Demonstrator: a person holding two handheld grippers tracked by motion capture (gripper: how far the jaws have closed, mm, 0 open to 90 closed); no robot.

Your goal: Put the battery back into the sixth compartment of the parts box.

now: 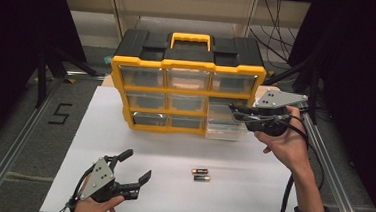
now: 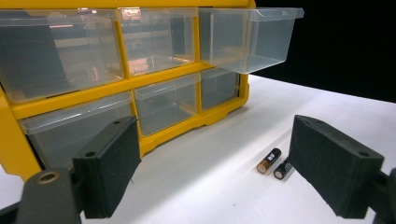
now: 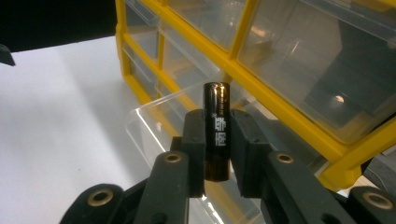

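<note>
Battery [image 3: 216,130]: clamped upright between the pads of the right tool [image 3: 217,154], just above the pulled-out clear drawer [image 3: 154,126] of the yellow organizer [image 1: 189,66].
Right tool: closed on the battery; in the high view it sits at the organizer's right front, over the open drawer [image 1: 224,128].
Drawer: lower right of the organizer, slid out toward the person; it looks empty, though its clear walls make that hard to confirm.
Step in hand: by my reading, carrying a battery to the drawer, with the drop not yet made.
Next move: probably bring the battery fully over the drawer's opening, lower it past the rim, then open the pads.
Spare batteries [image 1: 200,174]: two lying side by side on the white counter [image 1: 123,146], in front of the organizer, well apart from it.
Left tool [image 1: 129,169]: open and holding nothing, near the counter's front edge, left of the spare batteries.
Views: the right gripper view shows the grip on the battery, which the high view leaves too small to read; the left gripper view shows the two batteries [image 2: 274,163] between its spread pads.
</note>
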